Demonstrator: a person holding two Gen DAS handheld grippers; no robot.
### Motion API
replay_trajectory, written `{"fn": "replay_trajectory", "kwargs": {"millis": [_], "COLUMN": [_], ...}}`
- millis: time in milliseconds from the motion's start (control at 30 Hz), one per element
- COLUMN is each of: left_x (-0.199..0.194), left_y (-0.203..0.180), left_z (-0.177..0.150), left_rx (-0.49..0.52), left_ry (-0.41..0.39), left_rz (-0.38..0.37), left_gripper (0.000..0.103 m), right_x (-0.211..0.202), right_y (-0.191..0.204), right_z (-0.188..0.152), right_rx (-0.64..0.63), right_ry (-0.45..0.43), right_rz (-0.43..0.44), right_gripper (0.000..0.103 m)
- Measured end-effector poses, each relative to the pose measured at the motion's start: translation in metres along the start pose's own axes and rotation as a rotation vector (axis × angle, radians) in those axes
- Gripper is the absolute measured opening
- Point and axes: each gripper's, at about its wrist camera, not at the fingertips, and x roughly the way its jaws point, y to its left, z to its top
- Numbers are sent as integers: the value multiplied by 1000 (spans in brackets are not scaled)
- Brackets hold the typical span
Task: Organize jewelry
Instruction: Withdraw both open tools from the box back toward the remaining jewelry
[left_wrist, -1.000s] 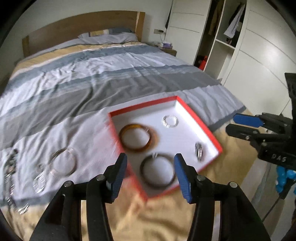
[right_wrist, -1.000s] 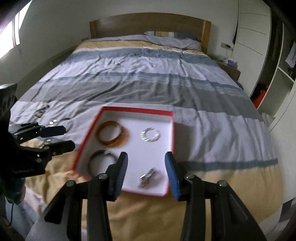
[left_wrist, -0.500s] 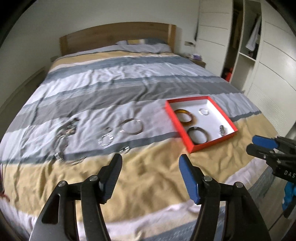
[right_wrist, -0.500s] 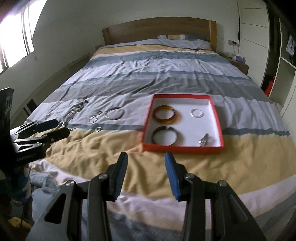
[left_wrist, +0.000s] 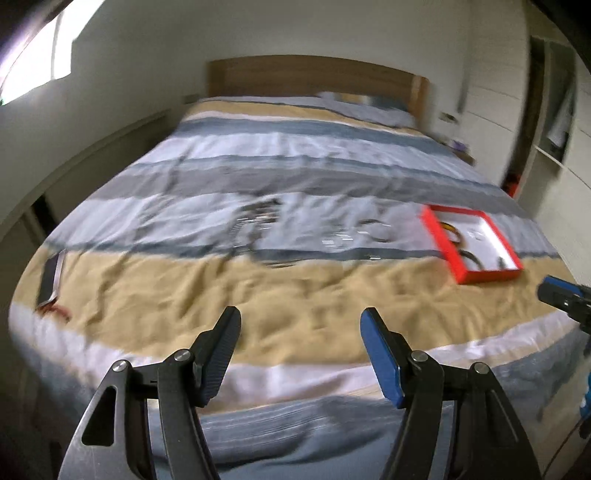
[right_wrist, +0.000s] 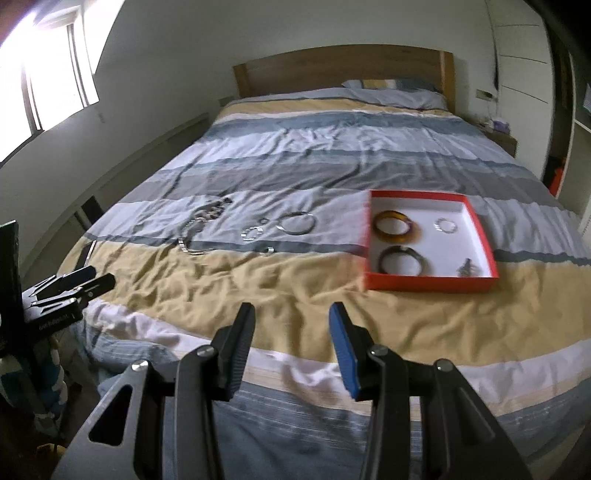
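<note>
With both jaws wide and empty, left hand-held gripper (left_wrist: 300, 332) and right hand-held gripper (right_wrist: 291, 325) hover off the foot of the bed (right_wrist: 332, 155). Red box (right_wrist: 428, 282) holds two bangles plus small bits; loose jewelry (right_wrist: 255, 232) lies well left of it. Step looks like between picks: next, reach in and pinch a loose ring

No text or label is sharp enough to read.

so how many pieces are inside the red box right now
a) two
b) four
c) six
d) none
b) The right wrist view shows the red box holding four: an amber bangle, a dark bangle, a small silver ring bracelet and a small metal piece.
</note>
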Motion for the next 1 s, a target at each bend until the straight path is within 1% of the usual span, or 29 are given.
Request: {"fn": "replay_trajectory", "kwargs": {"millis": [133, 200, 300, 367, 533, 767, 833, 1000], "left_x": [-11, -14, -12, -9, 5, 24, 30, 43], "left_y": [43, 56, 62, 61, 51, 40, 36, 29], "left_z": [-12, -15, -20, -22, -24, -19, -18, -14], "left_rx": [-85, -115, -131, -121, -97, -93, -92, -74], "left_ry": [-2, 0, 14, 23, 48, 63, 69, 81], "left_rz": [64, 83, 92, 99, 84, 40, 17, 3], "left_gripper": [66, 66, 66, 66, 66, 66, 66, 66], "right_x": [8, 14, 22, 30, 49, 63, 66, 72], "right_y": [15, 21, 27, 31, 37, 44, 44, 42], "right_z": [-2, -4, -5, -6, -8, -11, -11, -9], "right_rx": [-24, -34, -40, -44, -42, -44, -46, -43], "right_ry": [10, 19, 29, 42, 60, 68, 71, 77], "right_rz": [35, 52, 69, 78, 89, 61, 49, 22], "right_gripper": [40, 40, 40, 40, 40, 40, 40, 40]}}
